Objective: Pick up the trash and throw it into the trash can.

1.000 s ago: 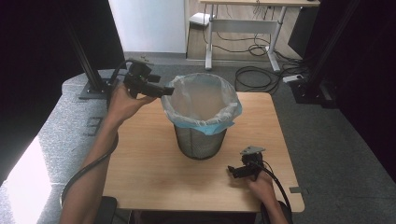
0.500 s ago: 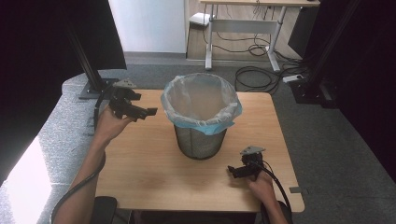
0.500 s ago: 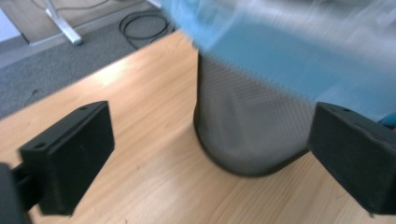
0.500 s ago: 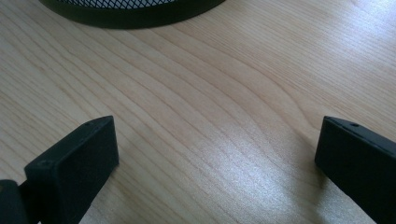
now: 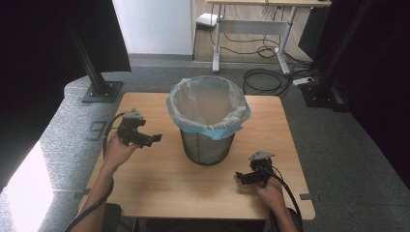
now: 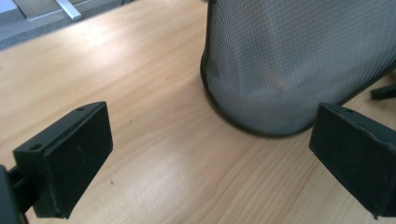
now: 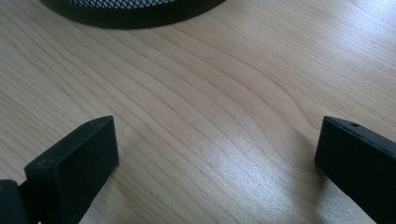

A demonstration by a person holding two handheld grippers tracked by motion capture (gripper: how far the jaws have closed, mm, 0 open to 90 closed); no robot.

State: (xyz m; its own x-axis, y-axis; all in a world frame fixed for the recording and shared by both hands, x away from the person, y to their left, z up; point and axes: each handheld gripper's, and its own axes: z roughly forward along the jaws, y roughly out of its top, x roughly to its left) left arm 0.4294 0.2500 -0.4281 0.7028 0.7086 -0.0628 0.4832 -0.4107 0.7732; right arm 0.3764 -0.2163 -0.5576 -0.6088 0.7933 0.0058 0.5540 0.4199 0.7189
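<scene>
Lowered left gripper (image 5: 153, 139); one bin (image 5: 208, 121), one liner (image 5: 212, 130)

A black wire-mesh waste bin (image 5: 207, 147) lined with a thin, translucent plastic bag (image 5: 208, 104) is seen at frame centre on a smooth, faintly sheened light wood-grain table (image 5: 159, 179), and matt black plastic is shown on the jaws at the lower corners of both gripper views.

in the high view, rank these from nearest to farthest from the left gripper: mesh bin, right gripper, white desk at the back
1. mesh bin, just to the right of the left gripper, mid-table.
2. right gripper, across the table at its near right.
3. white desk, on the floor beyond the table, top of the view.
</scene>
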